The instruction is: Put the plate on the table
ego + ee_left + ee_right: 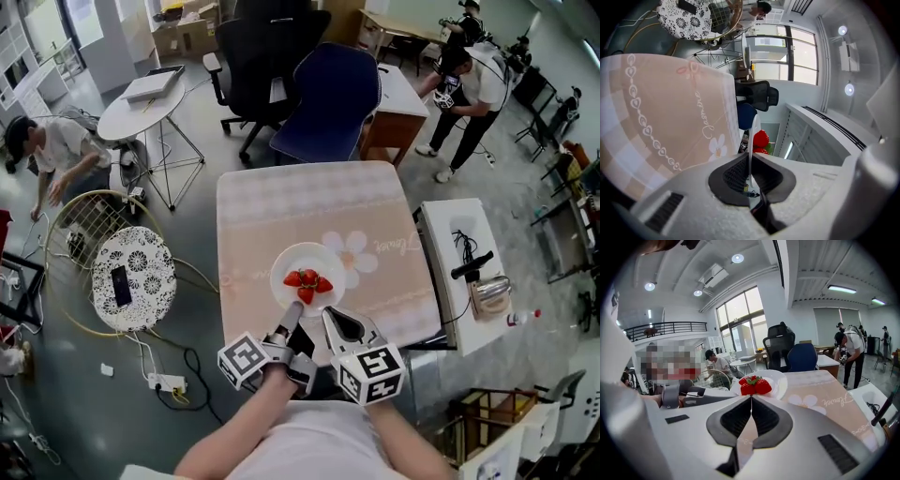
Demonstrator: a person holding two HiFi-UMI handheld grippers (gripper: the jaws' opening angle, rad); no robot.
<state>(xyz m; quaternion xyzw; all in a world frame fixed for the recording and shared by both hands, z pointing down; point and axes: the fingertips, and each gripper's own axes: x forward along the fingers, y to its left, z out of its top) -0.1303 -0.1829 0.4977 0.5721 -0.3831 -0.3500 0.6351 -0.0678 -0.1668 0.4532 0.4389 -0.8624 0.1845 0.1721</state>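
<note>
A white plate with three strawberries on it sits over the near edge of the pink flowered table. I cannot tell whether it rests on the cloth. My left gripper is shut on the plate's near rim. In the left gripper view the plate runs edge-on between the jaws of that gripper, with the strawberries beyond. My right gripper is beside it, shut, with its tips at the rim. In the right gripper view the right gripper has its jaws together, just short of the strawberries and plate.
A blue chair and a black office chair stand behind the table. A white cart is close on the right. At the left is a round patterned stool with a phone. People work nearby, and a power strip lies on the floor.
</note>
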